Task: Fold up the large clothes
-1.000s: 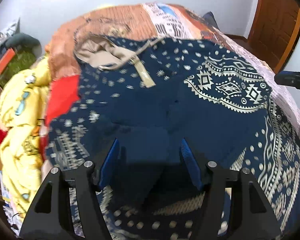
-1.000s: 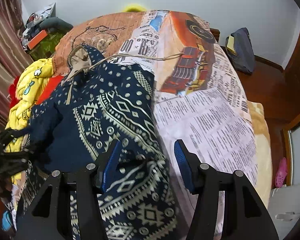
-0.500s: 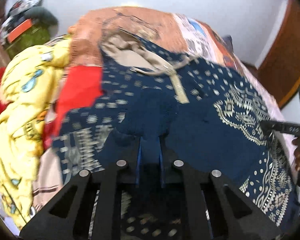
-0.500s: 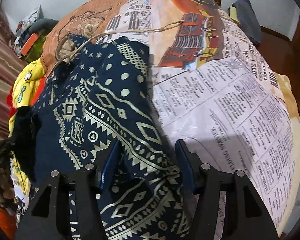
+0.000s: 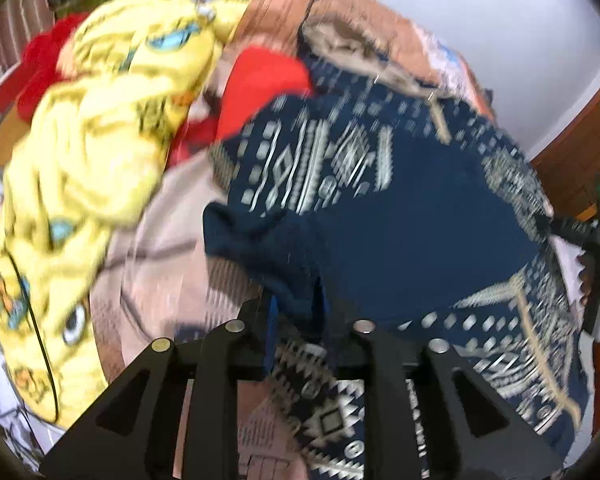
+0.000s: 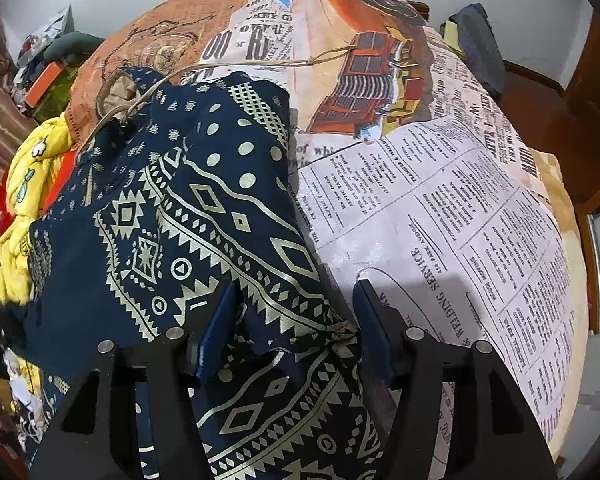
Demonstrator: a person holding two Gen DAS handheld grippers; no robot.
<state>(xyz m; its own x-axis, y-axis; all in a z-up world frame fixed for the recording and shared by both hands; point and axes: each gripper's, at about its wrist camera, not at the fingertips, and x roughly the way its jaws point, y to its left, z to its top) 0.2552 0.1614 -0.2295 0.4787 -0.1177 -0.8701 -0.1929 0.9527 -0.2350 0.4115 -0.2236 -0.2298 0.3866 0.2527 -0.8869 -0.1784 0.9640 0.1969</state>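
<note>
One large navy garment point(image 6: 204, 232) with a cream geometric print lies spread over the left part of a bed point(image 6: 440, 216) whose cover is printed with newspaper text and an orange truck; a beige drawstring point(image 6: 260, 65) trails from its far end across the cover. In the left wrist view the picture is blurred, but the left claw point(image 5: 298, 312) stands narrow with a bunch of plain navy cloth caught between its pads, the fabric rising in a ridge from the jaws. Those jaws have just eased open a little after pinching tight, yet the cloth is plainly between them and looks gripped. The right claw point(image 6: 296, 332) hangs about half wide over the garment's near right edge, where a cream-trimmed hem corner sits between the blue pads; the pads do not press on it, and the jaws have just been opening further.

My reading: the step in hand is taking hold of the garment's two near points, the left side gripped, the right not yet. The next move calls for the right claw to settle around that hem corner and close, then for both to lift evenly and carry the near edge over. Beside the garment on the left lie a yellow printed blanket point(image 5: 100, 132) and red cloth point(image 5: 260, 84), close enough to snag.
</note>
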